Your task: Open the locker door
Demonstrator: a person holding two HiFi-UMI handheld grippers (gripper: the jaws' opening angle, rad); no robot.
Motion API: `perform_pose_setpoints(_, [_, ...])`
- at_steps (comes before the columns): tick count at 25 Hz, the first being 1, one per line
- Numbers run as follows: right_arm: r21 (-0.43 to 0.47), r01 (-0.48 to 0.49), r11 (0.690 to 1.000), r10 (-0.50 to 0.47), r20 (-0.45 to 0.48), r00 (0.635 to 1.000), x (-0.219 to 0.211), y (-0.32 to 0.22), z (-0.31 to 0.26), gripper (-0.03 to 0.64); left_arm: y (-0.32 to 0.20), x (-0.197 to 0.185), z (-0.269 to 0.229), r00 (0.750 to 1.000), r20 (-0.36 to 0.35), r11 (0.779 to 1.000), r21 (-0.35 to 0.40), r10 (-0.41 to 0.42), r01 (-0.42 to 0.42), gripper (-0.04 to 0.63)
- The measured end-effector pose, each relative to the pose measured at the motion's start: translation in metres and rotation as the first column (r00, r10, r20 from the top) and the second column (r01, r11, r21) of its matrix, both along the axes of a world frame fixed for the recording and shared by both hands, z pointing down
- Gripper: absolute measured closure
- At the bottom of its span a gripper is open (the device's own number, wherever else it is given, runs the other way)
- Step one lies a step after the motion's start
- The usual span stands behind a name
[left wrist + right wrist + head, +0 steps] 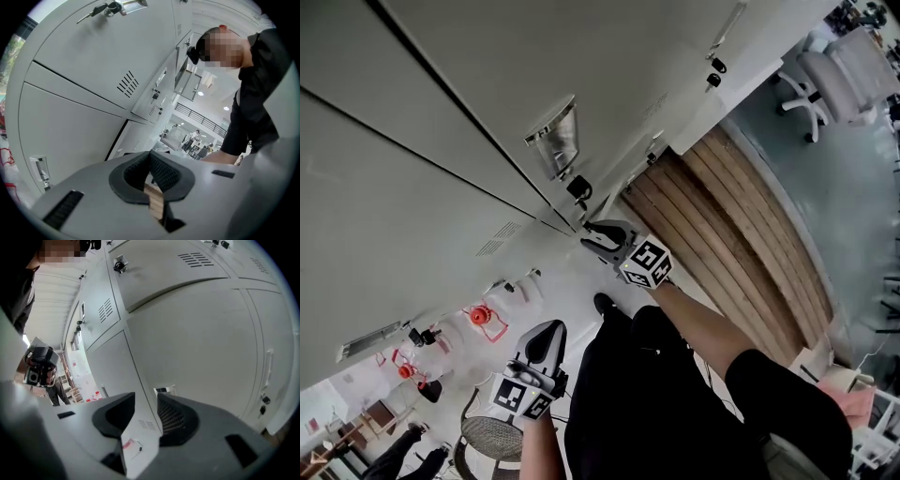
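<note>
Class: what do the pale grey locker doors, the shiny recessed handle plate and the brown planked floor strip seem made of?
Pale grey locker doors: probably painted sheet metal, matt; punched vent slots. Shiny recessed handle plate: likely polished metal; it reflects light. Brown planked floor strip: wood or wood-effect boards; parallel seams, streaky grain.

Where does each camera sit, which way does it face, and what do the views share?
Head view: on the person's head, facing steeply down grey metal lockers; shows left gripper, right gripper, forearms, black trousers.
Left gripper view: on that gripper, past shut jaws along the lockers; black-sleeved torso at right.
Right gripper view: on that gripper, through open, empty jaws at the lockers; shoulder upper left.
All share the lockers.
</note>
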State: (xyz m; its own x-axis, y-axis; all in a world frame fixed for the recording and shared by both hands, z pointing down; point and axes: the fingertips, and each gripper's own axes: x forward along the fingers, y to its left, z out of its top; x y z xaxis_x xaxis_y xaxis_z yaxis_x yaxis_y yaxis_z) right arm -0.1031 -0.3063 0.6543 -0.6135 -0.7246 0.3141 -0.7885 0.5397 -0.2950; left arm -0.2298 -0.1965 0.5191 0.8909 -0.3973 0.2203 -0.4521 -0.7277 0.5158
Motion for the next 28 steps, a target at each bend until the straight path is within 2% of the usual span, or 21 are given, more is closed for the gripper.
perform_pose_setpoints(4, [-0.024,-0.021,0.999,0.020,-0.030,0.999,0.003,-0.007,0.017,0.474,-0.003,0.001,0.000,1.000,-0.015,1.000,-0.006,-0.007,0.007,0.578])
perform_pose_setpoints(13, [-0.028,-0.043,0.999,0.041,-0.065,0.997,-0.001,-0.025,0.034,0.474,-0.001,-0.001,0.012,1.000,0.000,1.000,-0.029,-0.010,0.010,0.578])
perform_pose_setpoints(23, [-0.027,-0.047,0.999,0.045,-0.094,0.995,-0.009,-0.029,0.041,0.472,0.004,-0.008,0.017,1.000,0.012,0.999,-0.044,-0.025,0.026,0.578])
perform_pose_setpoints(28, [-0.021,-0.055,0.998,0.052,-0.138,0.989,-0.010,-0.033,0.041,0.472,0.006,-0.005,0.017,1.000,0.005,0.998,-0.049,-0.027,0.027,0.578])
